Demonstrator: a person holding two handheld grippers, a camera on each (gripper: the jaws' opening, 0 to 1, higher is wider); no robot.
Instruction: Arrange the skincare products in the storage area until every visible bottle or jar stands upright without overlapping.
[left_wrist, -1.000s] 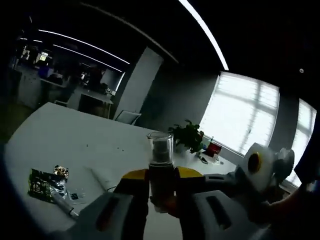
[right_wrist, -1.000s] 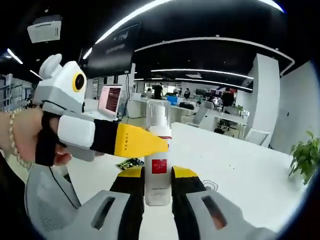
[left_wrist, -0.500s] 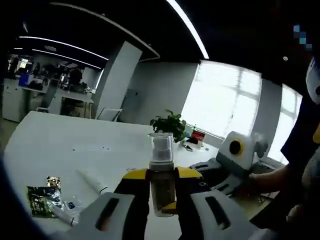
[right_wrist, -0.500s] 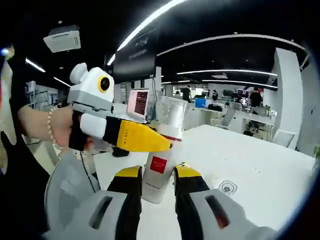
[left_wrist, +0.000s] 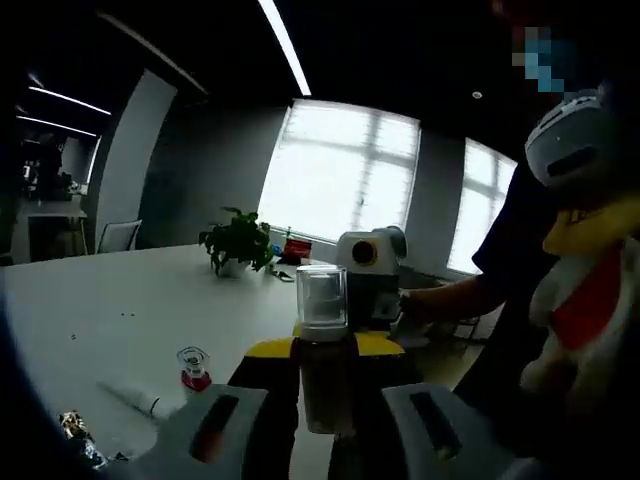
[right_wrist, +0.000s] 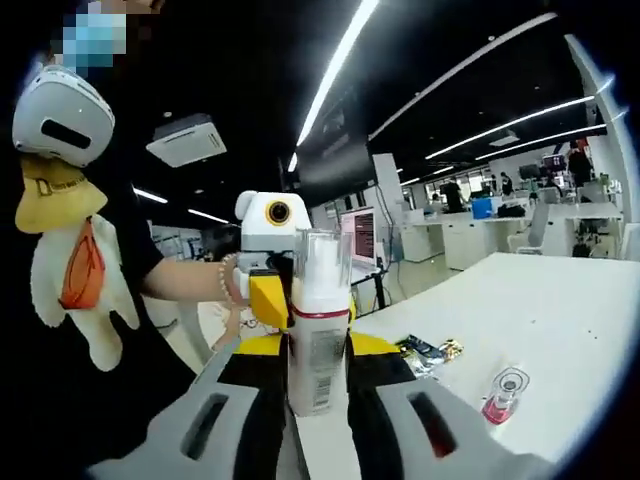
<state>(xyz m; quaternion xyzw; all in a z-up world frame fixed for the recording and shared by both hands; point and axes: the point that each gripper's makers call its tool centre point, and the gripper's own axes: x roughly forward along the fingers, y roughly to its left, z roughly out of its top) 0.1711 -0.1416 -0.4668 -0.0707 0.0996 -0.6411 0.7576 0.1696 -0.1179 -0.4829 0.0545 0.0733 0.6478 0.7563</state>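
Left gripper view, left to right:
- Crumpled foil wrapper (left_wrist: 72, 428), at the near left edge of the white table (left_wrist: 120, 300); print too dark to read.
- White tube (left_wrist: 128, 398), lying flat on the table just right of the wrapper.
- Small bottle with a clear cap and red base (left_wrist: 193, 368), upright beside the tube's far end.
- Potted plant (left_wrist: 238, 240), far edge of the table, before the windows.
- My left gripper (left_wrist: 325, 400), yellow-tipped jaws clamped on a pump bottle (left_wrist: 322, 345) with a clear cap, held upright in the air above the table's near edge. Its label is in shadow; I cannot read it.
- My right gripper (left_wrist: 372, 290), just behind that bottle, held in a hand (left_wrist: 425, 300).

Right gripper view, left to right:
- Plush toy (right_wrist: 68, 270) hanging against dark clothing.
- My left gripper (right_wrist: 268, 285), just behind the bottle, at the table's near corner.
- My right gripper (right_wrist: 318, 375), jaws closed on the same pump bottle (right_wrist: 320, 320), upright; fine print on the body, too small to read.
- Foil wrapper (right_wrist: 428, 350), on the white table (right_wrist: 540, 310).
- Small red-based bottle (right_wrist: 503, 395), upright near the table's near edge.
- Screens and desks in the background; nothing on them can be read.
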